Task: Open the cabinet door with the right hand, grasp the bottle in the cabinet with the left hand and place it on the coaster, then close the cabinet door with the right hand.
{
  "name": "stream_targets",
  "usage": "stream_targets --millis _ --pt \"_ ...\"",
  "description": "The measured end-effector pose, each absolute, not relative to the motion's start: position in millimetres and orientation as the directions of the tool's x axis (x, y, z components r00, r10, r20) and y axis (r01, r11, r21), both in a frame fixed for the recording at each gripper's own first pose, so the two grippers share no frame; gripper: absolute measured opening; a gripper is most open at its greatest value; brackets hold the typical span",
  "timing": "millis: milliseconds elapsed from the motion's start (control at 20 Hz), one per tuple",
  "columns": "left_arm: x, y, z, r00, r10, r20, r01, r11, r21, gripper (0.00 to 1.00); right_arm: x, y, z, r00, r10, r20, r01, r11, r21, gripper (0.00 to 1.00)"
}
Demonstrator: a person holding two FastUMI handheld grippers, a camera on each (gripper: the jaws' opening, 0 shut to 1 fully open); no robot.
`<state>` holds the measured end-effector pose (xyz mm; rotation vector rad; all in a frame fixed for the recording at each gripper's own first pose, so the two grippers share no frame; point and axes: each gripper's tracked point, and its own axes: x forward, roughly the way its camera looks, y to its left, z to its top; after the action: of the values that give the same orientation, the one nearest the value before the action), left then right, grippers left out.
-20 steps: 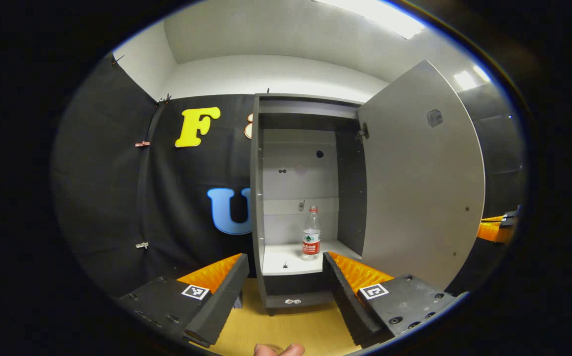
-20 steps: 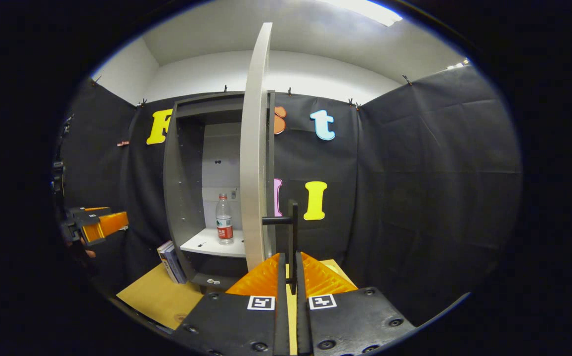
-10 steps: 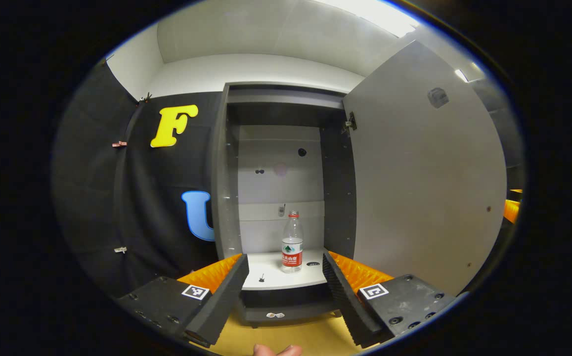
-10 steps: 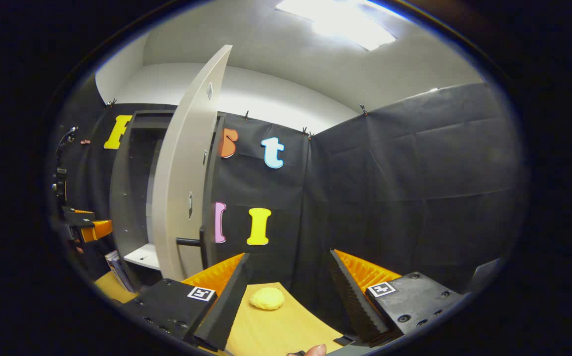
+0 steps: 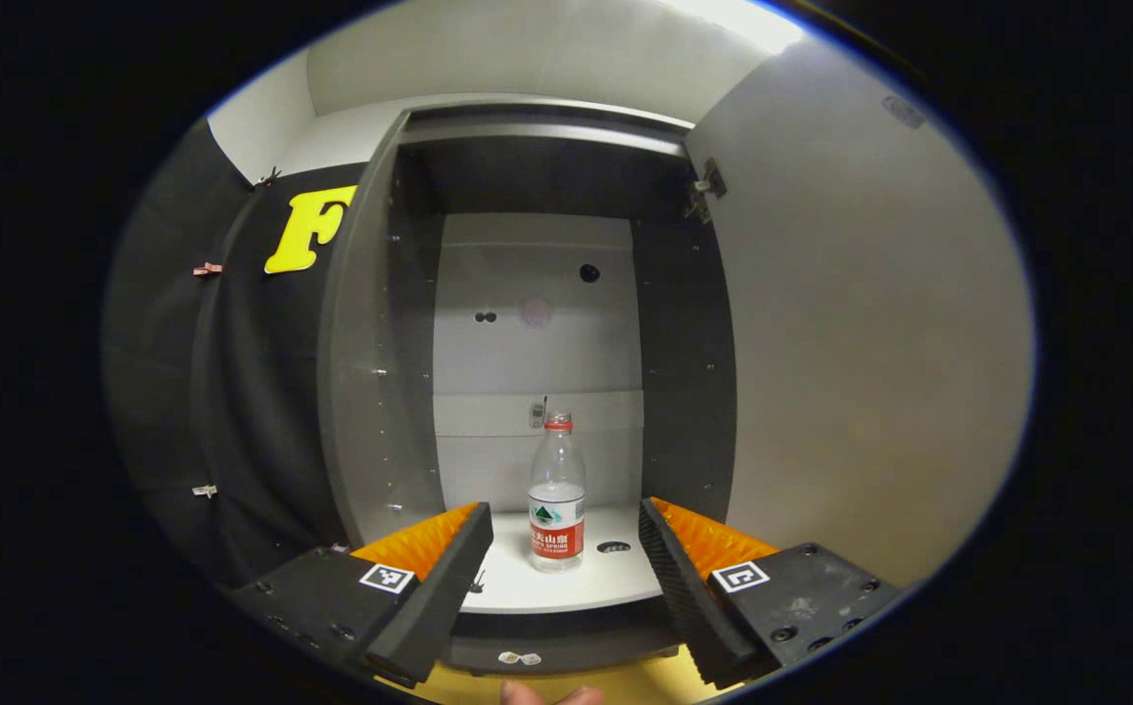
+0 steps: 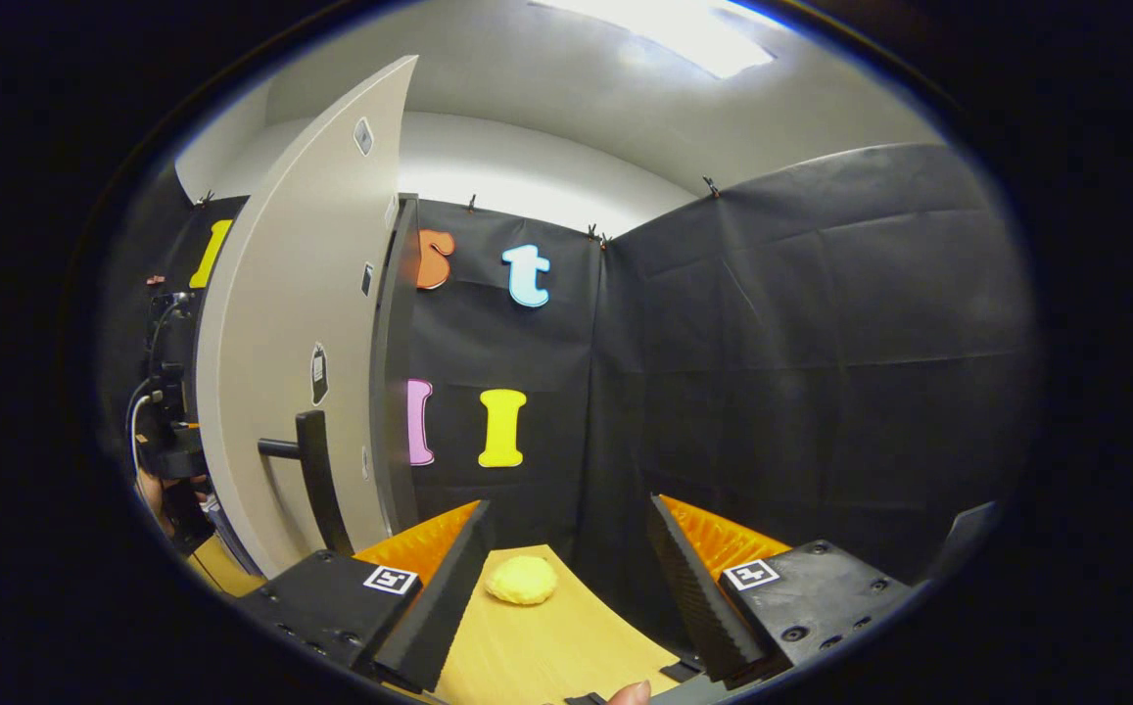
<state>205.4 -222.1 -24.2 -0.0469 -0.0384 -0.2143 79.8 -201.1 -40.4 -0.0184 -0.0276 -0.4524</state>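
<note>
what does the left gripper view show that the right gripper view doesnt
Left gripper view: the cabinet interior, with the bottle standing upright on the white shelf, framed between the open fingers of the left gripper but not yet between them.

Right gripper view: the door's outer face with its dark handle, a yellow round object on the wooden table, and the right gripper, open and holding nothing.

Both: the swung-open cabinet door, seen from opposite faces.
</note>
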Motion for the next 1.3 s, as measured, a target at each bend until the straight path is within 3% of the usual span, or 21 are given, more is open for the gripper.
stream_targets --millis 850,1050,1150,1300 --pt "368 -234 -103 0.992 -0.095 -0.087 0.091 0.995 -0.048 0.95 125 -263 -87 0.898 -0.434 -0.065 0.436 0.900 0.003 0.97" --pt "374 -246 -103 0.985 -0.145 -0.091 0.145 0.989 -0.010 0.95 126 -265 -87 0.899 -0.433 -0.065 0.435 0.901 0.006 0.97" --pt "371 -247 -103 0.984 -0.151 -0.098 0.152 0.988 0.003 0.79 125 -262 -87 0.900 -0.431 -0.065 0.432 0.902 0.008 0.97" --pt "353 -246 -91 0.984 -0.161 -0.073 0.163 0.986 0.018 0.78 122 -256 -83 0.903 -0.425 -0.054 0.426 0.905 0.008 0.97"
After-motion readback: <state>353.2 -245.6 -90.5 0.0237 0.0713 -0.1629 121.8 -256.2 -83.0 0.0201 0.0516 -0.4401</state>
